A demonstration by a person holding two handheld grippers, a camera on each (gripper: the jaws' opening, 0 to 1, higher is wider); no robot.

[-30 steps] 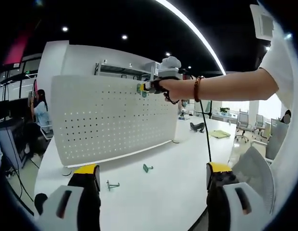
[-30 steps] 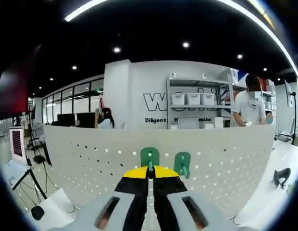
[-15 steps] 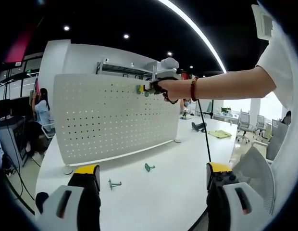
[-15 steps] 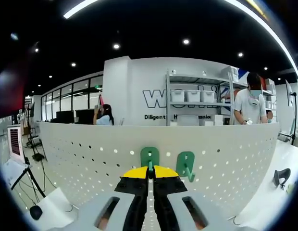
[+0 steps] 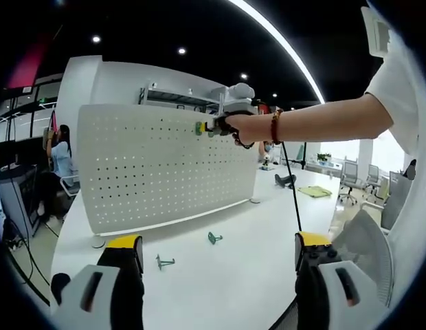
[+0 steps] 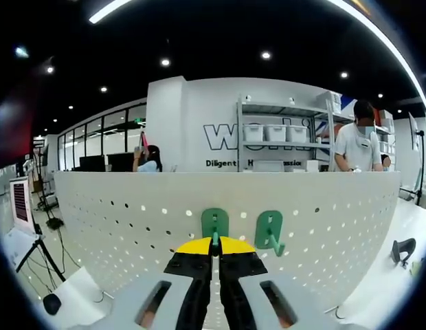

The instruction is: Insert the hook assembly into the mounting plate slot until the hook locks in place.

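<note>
A white pegboard plate (image 5: 158, 172) stands upright on the white table (image 5: 254, 268). Near the plate's top edge, my right gripper (image 5: 211, 126) is held there by a person's outstretched arm. In the right gripper view, that gripper (image 6: 214, 245) is shut on a green hook (image 6: 214, 223) pressed flat against the pegboard (image 6: 117, 220). A second green hook (image 6: 269, 230) hangs on the board just to its right. My left gripper (image 5: 218, 247) is open low over the table, with nothing between its yellow-tipped fingers (image 5: 124, 249). Two loose green hooks (image 5: 213, 238) (image 5: 163, 261) lie on the table before the board.
Behind the board are a shelf rack with white bins (image 6: 275, 134) and a person (image 6: 357, 148) standing at the right. Another person (image 5: 58, 161) sits at the left. A black object (image 6: 403, 252) lies on the table at the right. Office chairs (image 5: 347, 180) stand far right.
Both views have shifted slightly with the hands. The right gripper stays shut on the green hook against the board; the left gripper stays open.
</note>
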